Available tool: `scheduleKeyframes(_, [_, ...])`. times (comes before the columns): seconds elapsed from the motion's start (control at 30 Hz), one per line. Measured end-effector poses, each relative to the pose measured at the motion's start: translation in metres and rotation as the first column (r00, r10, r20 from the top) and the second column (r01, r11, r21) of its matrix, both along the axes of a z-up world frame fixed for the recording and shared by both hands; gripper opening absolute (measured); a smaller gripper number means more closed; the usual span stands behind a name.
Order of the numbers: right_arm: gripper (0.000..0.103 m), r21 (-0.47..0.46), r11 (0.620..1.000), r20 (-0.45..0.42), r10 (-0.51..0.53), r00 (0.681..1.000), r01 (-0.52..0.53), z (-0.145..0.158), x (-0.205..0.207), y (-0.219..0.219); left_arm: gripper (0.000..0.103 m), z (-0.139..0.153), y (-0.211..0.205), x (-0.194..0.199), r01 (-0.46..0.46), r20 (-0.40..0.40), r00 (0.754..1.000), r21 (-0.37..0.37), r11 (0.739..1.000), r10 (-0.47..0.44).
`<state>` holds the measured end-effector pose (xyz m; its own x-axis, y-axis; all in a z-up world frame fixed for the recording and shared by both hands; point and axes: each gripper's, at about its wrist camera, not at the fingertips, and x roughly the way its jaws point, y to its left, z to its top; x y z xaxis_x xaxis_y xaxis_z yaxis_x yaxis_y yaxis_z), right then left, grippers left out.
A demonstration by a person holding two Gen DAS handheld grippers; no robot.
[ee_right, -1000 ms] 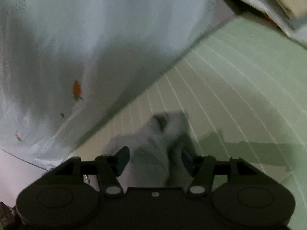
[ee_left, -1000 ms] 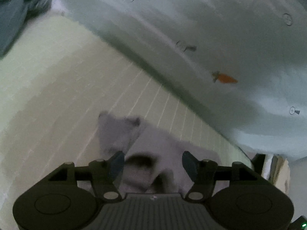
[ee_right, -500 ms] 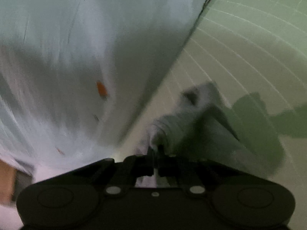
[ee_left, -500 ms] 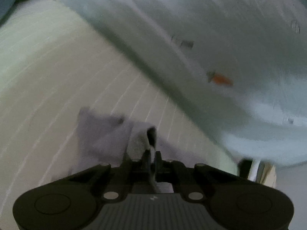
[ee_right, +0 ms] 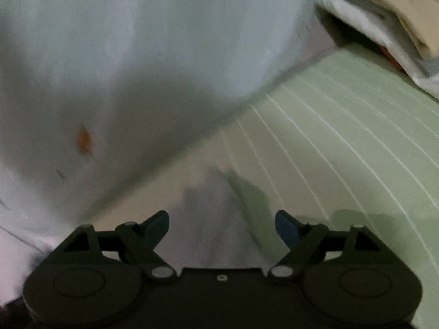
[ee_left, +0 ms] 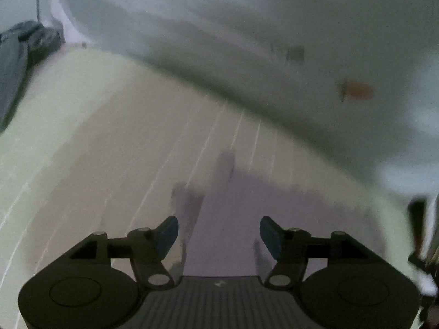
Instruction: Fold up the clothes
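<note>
One small pale lilac-grey garment [ee_left: 236, 205] lies flat on a pale green mat with thin white lines [ee_left: 96, 142], close to where the mat meets a light blue-white fabric wall [ee_left: 247, 41]. Motion blur softens the cloth's outline in both views, so its exact shape and any folds cannot be told.

The left gripper [ee_left: 219, 233] hovers over the near part of the garment with its jaws spread wide; its two blue-tipped fingers [ee_left: 167, 233] stand on either side of the cloth with nothing between them. In the right wrist view the same single garment [ee_right: 211, 219] lies ahead of the right gripper [ee_right: 221, 229], which is likewise wide apart and holds nothing, its two blue-tipped fingers [ee_right: 285, 229] flanking the cloth. Whether either gripper touches the fabric cannot be told.

One small orange mark [ee_left: 358, 91] shows on the fabric wall, and it appears again in the right wrist view [ee_right: 83, 138]. At the far left edge of the mat lies one dark grey-blue bundle of cloth [ee_left: 16, 54]. At the mat's far right corner sits one stack of folded fabrics, beige over white [ee_right: 389, 22].
</note>
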<state>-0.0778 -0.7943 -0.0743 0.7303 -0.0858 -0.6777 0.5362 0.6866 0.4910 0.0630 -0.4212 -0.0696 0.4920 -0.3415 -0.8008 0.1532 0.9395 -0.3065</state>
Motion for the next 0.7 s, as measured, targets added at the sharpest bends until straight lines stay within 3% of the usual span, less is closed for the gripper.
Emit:
scheduleKeyframes(0.13, [0.086,0.012,1.000,-0.061,0.026,0.998,-0.025,-0.018,0.000,0.009,0.076,-0.021,0.007,-0.009,-0.017,-0.063,0.998,-0.009,1.000,0.017])
scheduleKeyframes(0.2, [0.091,0.022,0.999,-0.074,0.045,0.996,-0.044,-0.023,0.000,0.009,0.088,-0.027,0.009,-0.010,-0.043,-0.080,0.996,-0.016,0.999,0.041])
scheduleKeyframes(0.3, [0.098,0.010,0.994,-0.088,0.107,0.990,-0.107,-0.027,0.000,0.015,0.096,-0.028,0.010,-0.012,-0.040,-0.084,0.996,-0.006,0.999,0.039])
scheduleKeyframes(0.47, [0.102,-0.021,0.982,-0.140,0.184,0.973,-0.189,-0.038,0.013,0.022,0.101,-0.039,0.005,-0.005,0.023,-0.134,0.991,-0.025,0.999,-0.026])
scheduleKeyframes(0.6, [0.103,0.024,0.976,-0.142,0.219,0.965,-0.218,-0.045,0.020,0.023,0.103,-0.045,-0.003,-0.003,0.054,-0.147,0.988,-0.012,0.998,-0.056])
scheduleKeyframes(0.7, [0.103,0.003,0.962,-0.139,0.272,0.952,-0.274,-0.046,0.027,0.026,0.103,-0.046,-0.007,0.001,0.064,-0.153,0.986,-0.010,0.998,-0.065])
